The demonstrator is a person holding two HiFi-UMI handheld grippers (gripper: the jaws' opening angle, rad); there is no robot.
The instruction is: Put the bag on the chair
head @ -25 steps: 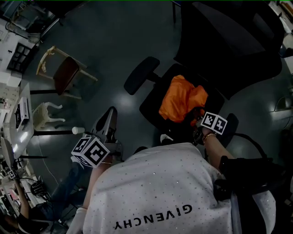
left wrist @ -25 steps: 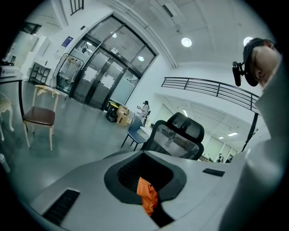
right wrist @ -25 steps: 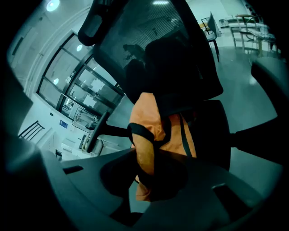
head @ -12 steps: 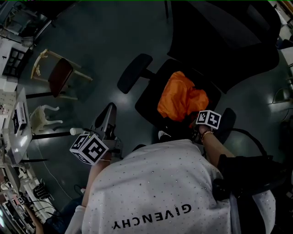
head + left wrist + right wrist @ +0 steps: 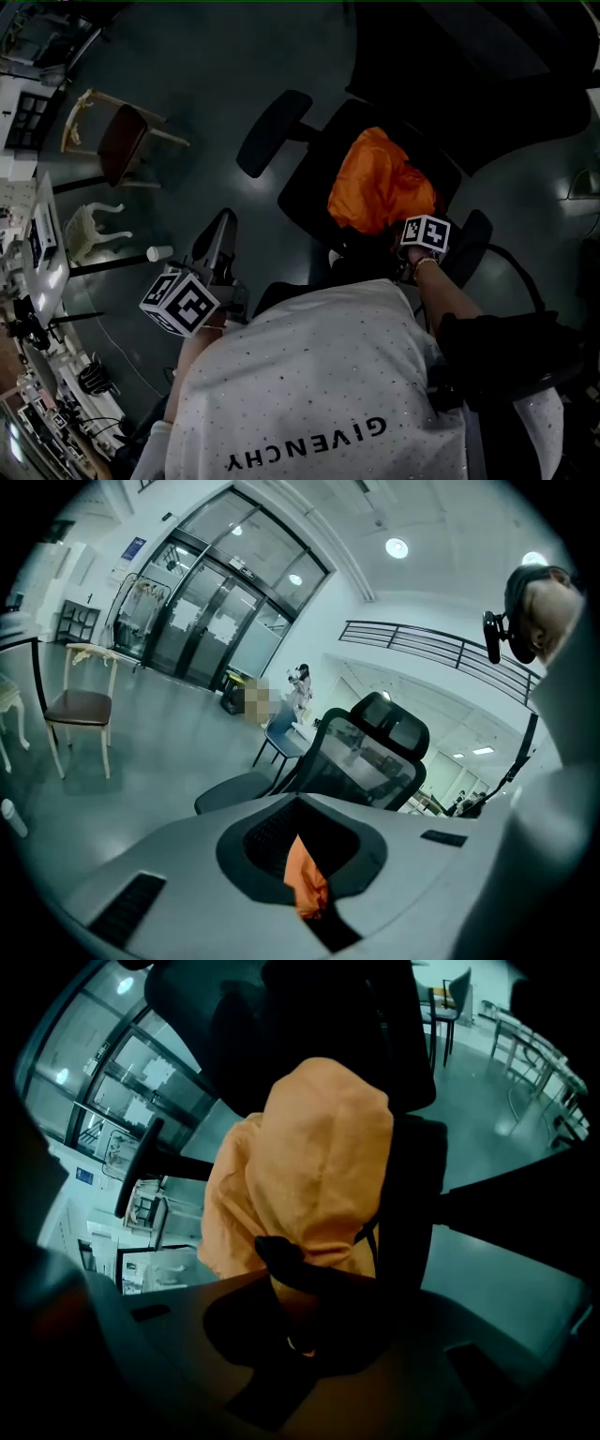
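Observation:
An orange bag (image 5: 380,183) lies on the seat of a black office chair (image 5: 309,187); in the right gripper view the bag (image 5: 300,1166) fills the middle. My right gripper (image 5: 412,225) points steeply down at the bag's near edge. Its jaws (image 5: 300,1283) have just been opening a little, and the bag's black strap (image 5: 286,1255) still runs in between them, gripped. My left gripper (image 5: 225,225) hangs off to the left over the floor, away from the chair, with its fingers together and nothing in them. In the left gripper view (image 5: 305,803) a strip of the bag (image 5: 305,883) shows past the jaws.
A wooden chair with a brown seat (image 5: 117,141) and a white chair (image 5: 89,234) stand on the floor at left, with a white cup (image 5: 159,253) near them. Desks with equipment (image 5: 37,262) line the left edge. Glass doors (image 5: 206,621) close the far side.
My right gripper has sunk toward the seat with the bag, which now lies spread on the chair. The left gripper has kept its place.

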